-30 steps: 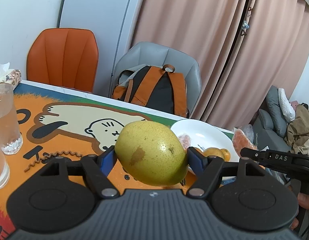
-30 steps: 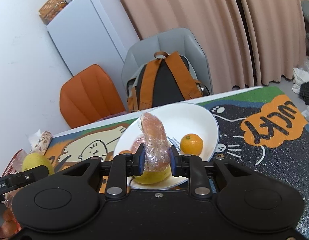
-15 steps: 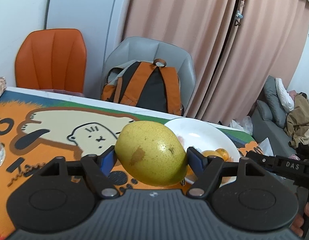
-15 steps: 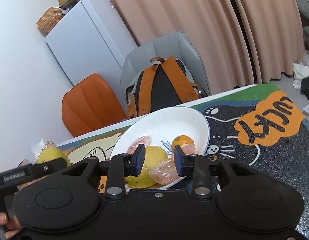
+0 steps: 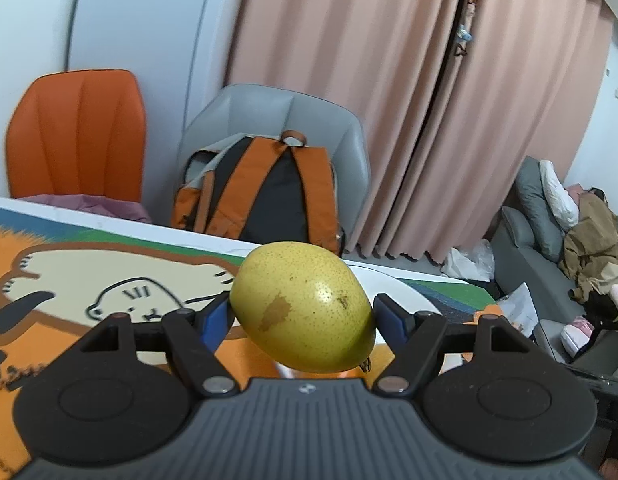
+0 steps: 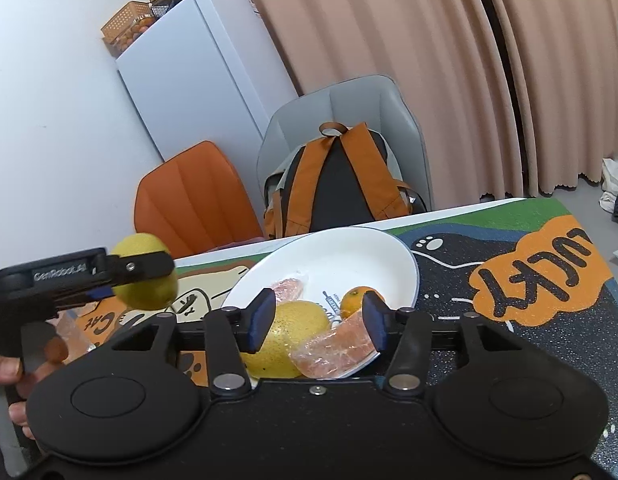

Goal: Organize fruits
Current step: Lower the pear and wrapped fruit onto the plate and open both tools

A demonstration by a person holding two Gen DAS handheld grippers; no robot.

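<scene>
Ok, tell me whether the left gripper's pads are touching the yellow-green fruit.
Touching. In the left wrist view both blue pads press against the sides of the yellow-green fruit, held off the table.

A cartoon-printed mat [image 6: 529, 280] covers the counter [image 6: 449, 210]; a white plate [image 6: 349, 248] rests on it just beyond the right tongs [image 6: 317, 316].

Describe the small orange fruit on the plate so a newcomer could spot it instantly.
Find the white plate on the cartoon-print table mat, in front of the grey chair with the backpack. The small orange fruit sits right of the large yellow fruit. It is the only round, bright orange, unwrapped piece; the pink slices nearby are in plastic wrap.
</scene>
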